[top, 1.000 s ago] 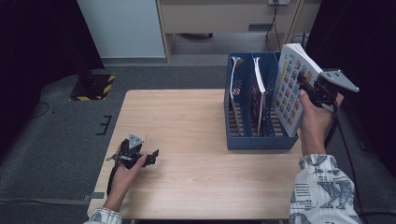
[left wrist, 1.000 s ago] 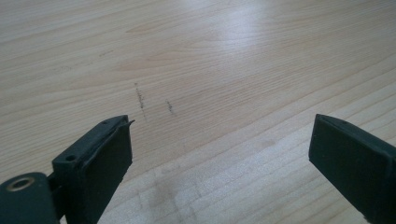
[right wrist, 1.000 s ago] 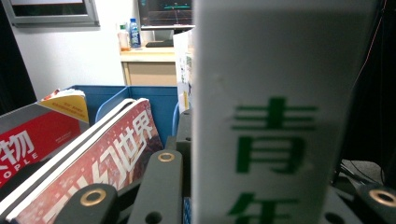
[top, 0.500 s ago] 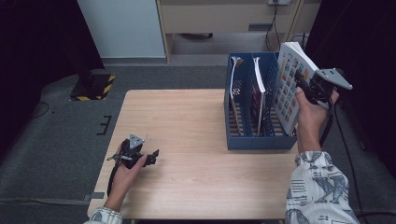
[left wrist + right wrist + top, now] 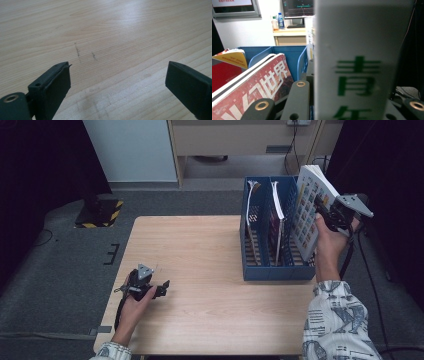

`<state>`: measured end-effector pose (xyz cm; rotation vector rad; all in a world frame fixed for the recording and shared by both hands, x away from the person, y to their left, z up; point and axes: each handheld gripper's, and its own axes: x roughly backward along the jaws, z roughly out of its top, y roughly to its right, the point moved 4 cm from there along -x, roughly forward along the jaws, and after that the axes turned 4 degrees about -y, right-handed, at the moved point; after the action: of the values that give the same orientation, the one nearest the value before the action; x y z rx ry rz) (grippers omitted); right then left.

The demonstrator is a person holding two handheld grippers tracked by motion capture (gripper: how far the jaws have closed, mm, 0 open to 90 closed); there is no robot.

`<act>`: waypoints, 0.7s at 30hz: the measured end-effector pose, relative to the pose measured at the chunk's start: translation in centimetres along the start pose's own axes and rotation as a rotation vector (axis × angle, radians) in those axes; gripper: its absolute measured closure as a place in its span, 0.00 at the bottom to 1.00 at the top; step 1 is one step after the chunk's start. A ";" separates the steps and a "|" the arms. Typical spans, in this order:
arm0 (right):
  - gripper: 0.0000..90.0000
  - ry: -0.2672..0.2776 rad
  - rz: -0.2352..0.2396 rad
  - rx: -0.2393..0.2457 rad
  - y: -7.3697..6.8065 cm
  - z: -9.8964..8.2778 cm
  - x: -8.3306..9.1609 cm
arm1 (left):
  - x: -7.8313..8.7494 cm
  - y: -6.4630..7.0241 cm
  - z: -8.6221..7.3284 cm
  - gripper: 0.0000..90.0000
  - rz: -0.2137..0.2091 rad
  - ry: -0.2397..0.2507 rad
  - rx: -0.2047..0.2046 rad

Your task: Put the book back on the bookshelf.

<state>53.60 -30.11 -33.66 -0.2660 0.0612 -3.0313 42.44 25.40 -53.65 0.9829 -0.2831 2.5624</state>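
High view. Wooden counter [image 5: 215,270] under a fixed camera. Blue file rack [image 5: 280,270] stands at about 3 o'clock on the counter, against its right edge, divided into upright slots. Two magazines [image 5: 277,217] stand on edge in the left and middle slots. At about 2 o'clock, over the rack's right slot, the right tool [image 5: 325,215] clamps a thick white book [image 5: 307,210] by its upper right edge. The book is tilted, top leaning away to the right, its lower end down inside the rightmost slot; whether it touches the rack floor cannot be told. Patterned sleeve [image 5: 335,320] comes in at 5 o'clock. The left tool [image 5: 162,287] lies at about 8 o'clock near the counter's front left corner, held low in the left hand [image 5: 132,302], well apart from the rack.

Left gripper view. Left tool [image 5: 117,85] jaws stand wide apart, nothing between them. Bare wood grain of the counter [image 5: 112,32] beneath, with two short dark scratch marks [image 5: 85,52] at about 11 o'clock from the middle.

Right gripper view. White spine of the book [image 5: 362,62] with green characters stands at 3 o'clock, gripped between the jaws of the right tool [image 5: 359,107]. A red-covered magazine [image 5: 259,85] leans at 8 o'clock; blue rack wall [image 5: 294,55] behind it.
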 end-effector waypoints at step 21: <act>0.82 -0.017 0.007 -0.013 -0.3 -3.1 -1.3 | 0.1 0.1 0.0 0.07 -0.004 0.004 -0.005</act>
<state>54.27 -29.57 -36.96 -0.2927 0.0810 -3.0222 42.38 25.35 -53.57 0.9752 -0.2853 2.5587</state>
